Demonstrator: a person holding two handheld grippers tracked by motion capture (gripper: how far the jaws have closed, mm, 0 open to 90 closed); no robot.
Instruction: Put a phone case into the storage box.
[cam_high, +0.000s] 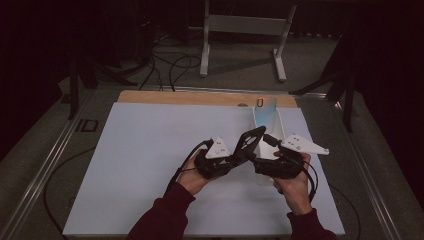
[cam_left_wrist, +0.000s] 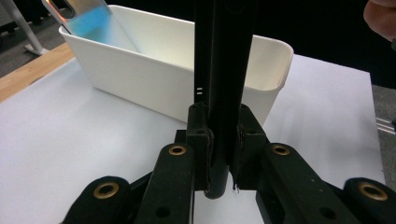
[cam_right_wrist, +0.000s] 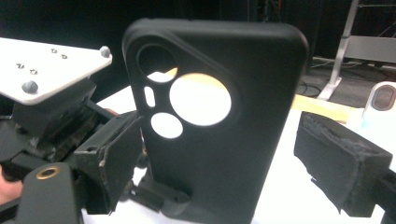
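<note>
Black phone case (cam_right_wrist: 219, 121) upright, cutouts topmost

black phone case (cam_left_wrist: 224, 70) cut off by the top edge (left gripper view), white bin (cam_high: 267, 150) half hidden behind both tools

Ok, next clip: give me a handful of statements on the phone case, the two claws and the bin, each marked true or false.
1. The left claw is shut on the edge of the black phone case. True.
2. The right claw presses its pads on the case. False: its pads stand apart from the case on both sides, with gaps showing in the right gripper view.
3. The white bin lies on the white table cover. True.
4. The bin holds nothing. False: a phone with a light blue back leans inside it at the far end.
5. The case has cut-outs for camera lenses. True.
</note>
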